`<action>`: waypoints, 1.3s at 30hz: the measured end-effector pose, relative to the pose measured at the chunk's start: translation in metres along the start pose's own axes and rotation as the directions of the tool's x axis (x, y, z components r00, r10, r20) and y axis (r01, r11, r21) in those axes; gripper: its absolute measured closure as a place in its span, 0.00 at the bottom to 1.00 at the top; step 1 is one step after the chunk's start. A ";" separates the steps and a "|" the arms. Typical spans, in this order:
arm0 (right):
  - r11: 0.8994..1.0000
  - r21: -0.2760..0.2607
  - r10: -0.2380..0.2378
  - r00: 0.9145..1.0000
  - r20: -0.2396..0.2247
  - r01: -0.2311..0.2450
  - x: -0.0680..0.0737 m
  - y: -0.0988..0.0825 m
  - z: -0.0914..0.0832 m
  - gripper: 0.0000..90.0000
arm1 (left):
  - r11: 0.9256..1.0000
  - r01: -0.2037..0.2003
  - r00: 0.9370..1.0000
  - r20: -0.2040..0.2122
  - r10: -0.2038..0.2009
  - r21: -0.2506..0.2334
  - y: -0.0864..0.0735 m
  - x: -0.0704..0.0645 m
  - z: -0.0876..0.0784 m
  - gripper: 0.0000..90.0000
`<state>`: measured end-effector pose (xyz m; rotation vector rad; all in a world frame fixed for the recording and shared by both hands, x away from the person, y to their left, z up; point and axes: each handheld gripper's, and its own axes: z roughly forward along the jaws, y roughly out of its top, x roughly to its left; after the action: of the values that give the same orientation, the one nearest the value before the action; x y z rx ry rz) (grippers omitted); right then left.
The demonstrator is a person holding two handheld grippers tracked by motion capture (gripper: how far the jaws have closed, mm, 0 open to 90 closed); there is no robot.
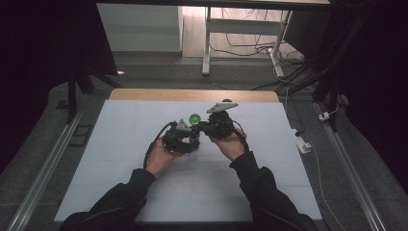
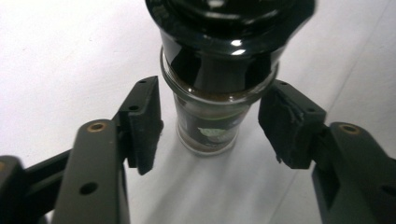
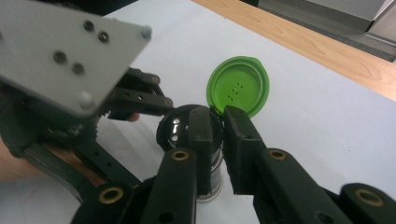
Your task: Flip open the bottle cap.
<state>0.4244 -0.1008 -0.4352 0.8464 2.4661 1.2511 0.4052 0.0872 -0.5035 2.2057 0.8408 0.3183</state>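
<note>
A small glass jar with dark contents and a black cap stands upright on the white surface, about at its middle, between the two grippers. Its green flip lid is swung open and stands up on the far side of the cap, with small sprinkle holes showing on its inner face.

The left gripper sits to the left of the jar. Its jaws stand apart on either side of the glass neck, with a clear gap between each pad and the jar, so it holds nothing. The right gripper comes in from the right. Its jaws are nearly together at the cap's rim, just below the lid's hinge, with a thin gap between them; whether they pinch anything there cannot be told.

Judging by this, the opening of the lid is done. The jar has been set free on the left side and rests on its own. What seems left is to draw both grippers away, or to take the jar up for shaking.

A strip of wood edges the far side of the surface.
</note>
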 end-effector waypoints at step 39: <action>0.997 0.053 0.055 0.993 -0.106 -0.050 0.026 -0.045 -0.048 0.10 | 0.991 0.130 0.976 0.175 -0.132 0.020 -0.048 -0.002 -0.100 0.00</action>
<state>0.3646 -0.1376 -0.4417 0.8840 2.5848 1.2892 0.3354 0.1656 -0.4683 2.1369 0.8853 0.0546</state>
